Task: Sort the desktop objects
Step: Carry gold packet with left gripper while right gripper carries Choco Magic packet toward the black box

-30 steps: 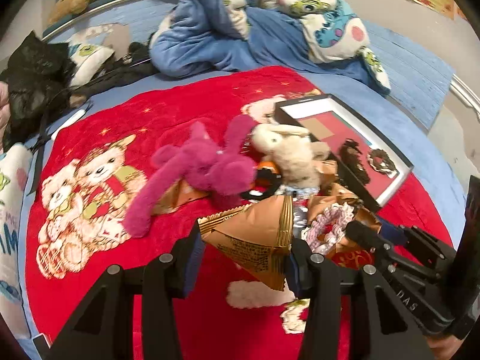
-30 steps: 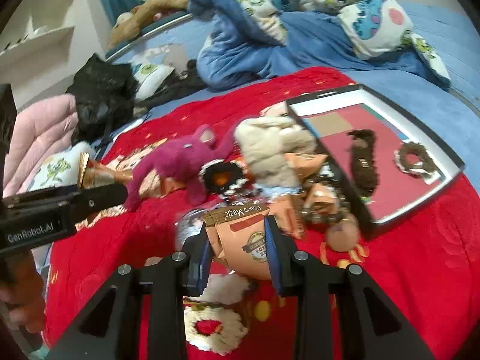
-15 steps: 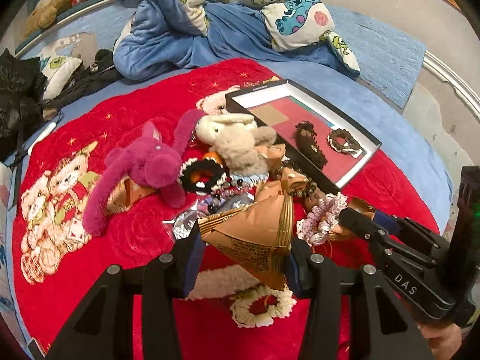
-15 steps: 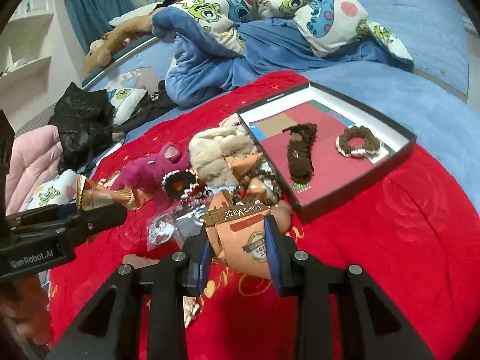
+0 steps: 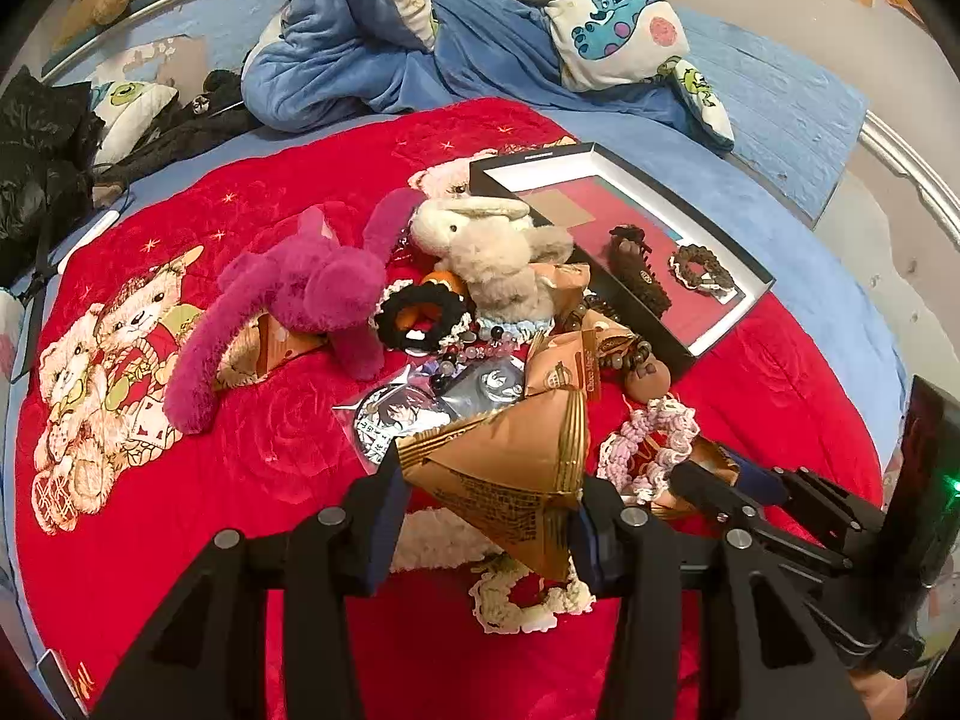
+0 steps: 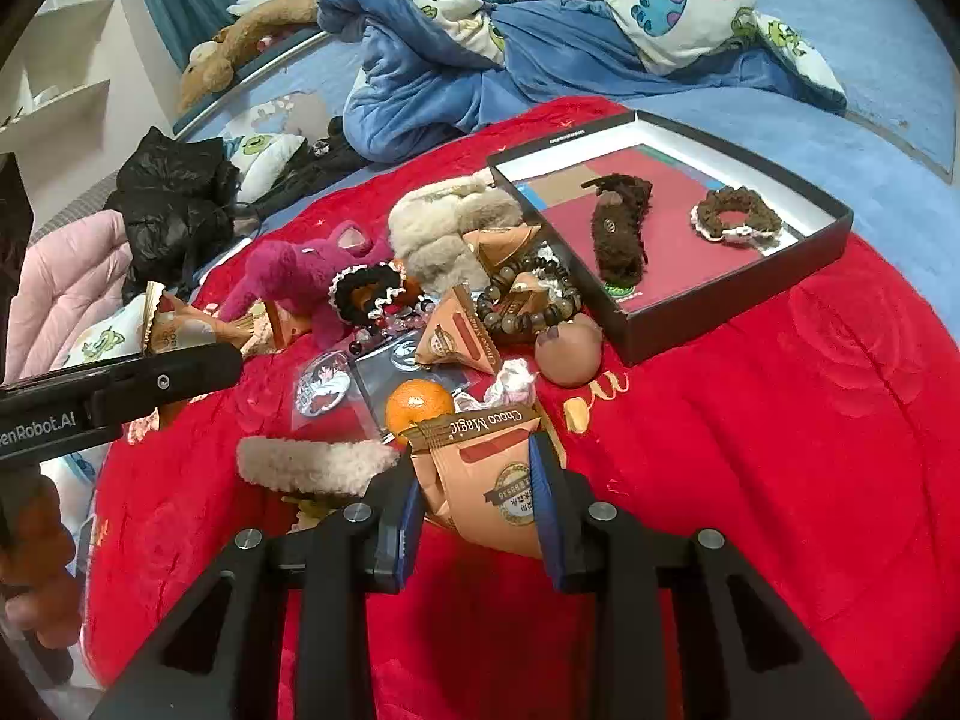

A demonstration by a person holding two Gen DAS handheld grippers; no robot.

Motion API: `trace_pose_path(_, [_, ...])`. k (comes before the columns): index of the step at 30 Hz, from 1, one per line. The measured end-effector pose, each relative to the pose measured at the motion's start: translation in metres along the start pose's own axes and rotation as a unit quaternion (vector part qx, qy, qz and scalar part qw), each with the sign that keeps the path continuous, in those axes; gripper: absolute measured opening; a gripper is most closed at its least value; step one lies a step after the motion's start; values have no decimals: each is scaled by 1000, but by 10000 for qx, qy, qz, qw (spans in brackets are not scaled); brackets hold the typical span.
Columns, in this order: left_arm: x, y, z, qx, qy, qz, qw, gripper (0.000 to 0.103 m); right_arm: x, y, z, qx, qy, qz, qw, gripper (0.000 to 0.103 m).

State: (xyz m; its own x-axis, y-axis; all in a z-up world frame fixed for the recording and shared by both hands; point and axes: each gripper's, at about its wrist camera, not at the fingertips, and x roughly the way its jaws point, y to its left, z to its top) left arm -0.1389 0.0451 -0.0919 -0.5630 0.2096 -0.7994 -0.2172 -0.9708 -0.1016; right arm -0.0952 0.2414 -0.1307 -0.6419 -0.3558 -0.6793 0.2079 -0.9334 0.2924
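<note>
My left gripper is shut on a golden-brown triangular snack packet, held above the red blanket. My right gripper is shut on an orange Choco Magic snack packet. A pile lies ahead: a magenta plush, a beige plush, a black scrunchie, bead bracelets, badges, more snack packets and an orange. A black box at the right holds a brown hair clip and a brown scrunchie.
The red bear-print blanket covers a blue bed. Blue and cartoon bedding is heaped at the back. A black bag and pink quilt lie at the left. A white fluffy band and pink scrunchie lie near the grippers.
Both grippers have pulled back and risen from the pile, each still holding its packet. More blanket shows in front, and the orange is now in the right wrist view.
</note>
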Motion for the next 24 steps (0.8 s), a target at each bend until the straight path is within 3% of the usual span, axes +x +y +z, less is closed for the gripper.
trace_pose_path(24, [4, 2, -3, -42, 86, -79, 9999, 48, -26, 6, -7, -55, 11, 114, 9999, 31])
